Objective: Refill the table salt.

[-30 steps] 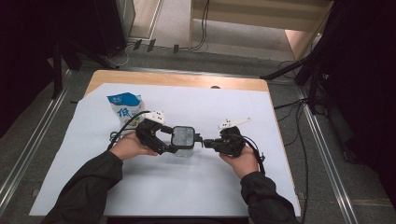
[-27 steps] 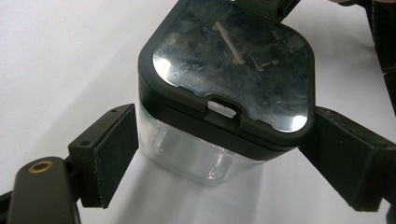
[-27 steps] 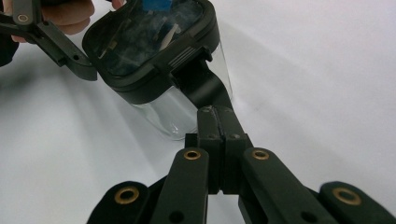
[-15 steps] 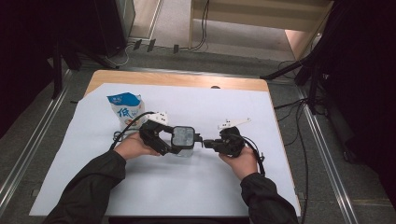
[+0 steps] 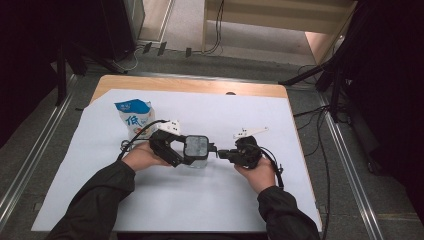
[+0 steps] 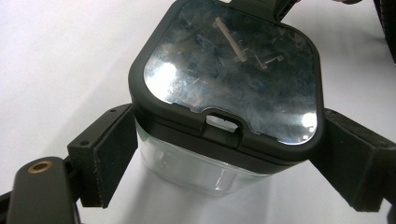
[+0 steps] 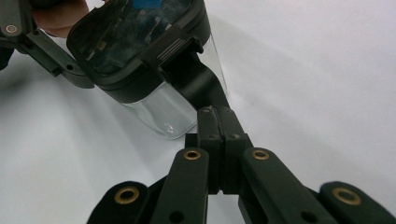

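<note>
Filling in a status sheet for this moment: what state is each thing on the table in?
Clear plastic container with black-framed lid: upright, lid closed.
Black flap on the lid's edge: pinched by the right gripper.
Blue and white pouch: standing upright, untouched.
Left gripper: shut on the container's sides.
Right gripper: shut on the flap.

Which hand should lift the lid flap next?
The right one. The right gripper fingers are already shut on the lid's flap, while the left gripper is busy clamping the clear container.
</note>
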Demonstrator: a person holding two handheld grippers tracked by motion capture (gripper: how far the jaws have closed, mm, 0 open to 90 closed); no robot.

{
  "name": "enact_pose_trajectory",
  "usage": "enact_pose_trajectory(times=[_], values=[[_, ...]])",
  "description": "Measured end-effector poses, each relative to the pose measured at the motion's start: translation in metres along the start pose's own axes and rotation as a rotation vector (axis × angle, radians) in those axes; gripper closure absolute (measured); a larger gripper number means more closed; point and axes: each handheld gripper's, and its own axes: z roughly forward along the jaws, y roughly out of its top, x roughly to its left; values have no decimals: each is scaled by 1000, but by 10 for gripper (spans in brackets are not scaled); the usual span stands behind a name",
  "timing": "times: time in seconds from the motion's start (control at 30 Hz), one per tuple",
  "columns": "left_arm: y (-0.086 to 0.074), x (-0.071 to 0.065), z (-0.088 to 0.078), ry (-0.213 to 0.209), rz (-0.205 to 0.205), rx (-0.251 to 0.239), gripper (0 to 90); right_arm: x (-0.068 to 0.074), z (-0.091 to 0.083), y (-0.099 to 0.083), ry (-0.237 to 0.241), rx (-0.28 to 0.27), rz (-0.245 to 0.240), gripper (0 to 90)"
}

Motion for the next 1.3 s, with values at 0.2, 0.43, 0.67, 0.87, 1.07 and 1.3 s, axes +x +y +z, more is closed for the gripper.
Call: enact_pose_trajectory(times=[0.2,0.43,0.67,0.87,1.07,1.3], values=[[2,-1,-4,2,9,-10,140,0,0,0,-2,0,2,900],[4,-1,-9,5,9,-24,150,1,0,0,1,3,0,900],[7,-3,-11,9,2,-14,150,1,0,0,0,1,-4,900],[11,-6,-14,20,-9,-16,148,1,-1,1,6,-2,-5,900],[15,-9,-18,42,12,11,157,1,-1,1,6,-1,-3,900],[17,-11,-26,42,7,-16,192,2,0,1,10,2,-6,900]])
